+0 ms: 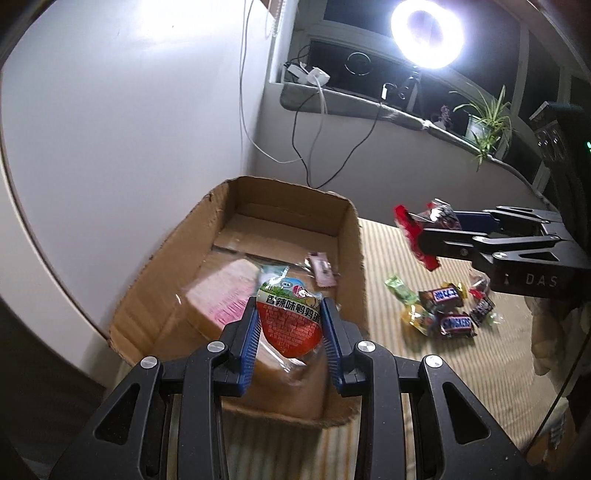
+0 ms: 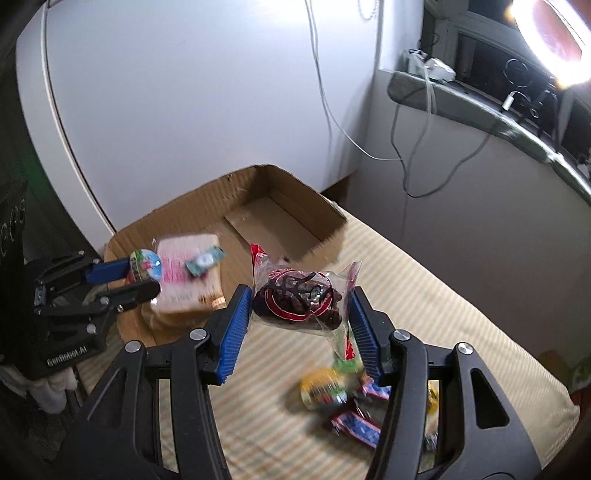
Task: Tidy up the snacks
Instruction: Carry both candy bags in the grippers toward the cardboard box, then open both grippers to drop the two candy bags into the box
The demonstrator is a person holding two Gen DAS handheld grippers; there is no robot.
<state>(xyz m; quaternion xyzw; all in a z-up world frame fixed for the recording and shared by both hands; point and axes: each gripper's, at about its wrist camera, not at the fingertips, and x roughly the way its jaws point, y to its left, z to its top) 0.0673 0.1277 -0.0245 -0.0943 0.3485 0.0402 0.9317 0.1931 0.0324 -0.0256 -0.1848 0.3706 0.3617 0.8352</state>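
Above the cardboard box (image 1: 236,258) our left hand-held gripper (image 1: 290,325) grips an egg packet (image 1: 290,317) | right hand-held gripper (image 2: 301,306) clamps a dark snack bag (image 2: 299,299) | loose candy bars (image 1: 447,310) right of box

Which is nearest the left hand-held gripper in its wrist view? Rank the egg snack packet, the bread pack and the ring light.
1. Egg snack packet, clamped in the left hand-held gripper.
2. Bread pack, just beyond, in the cardboard box.
3. Ring light, far upper right.

Glaring ring light (image 1: 427,32) upper right (blown out), dim room, motion-blurred snacks, fisheye-curved edges
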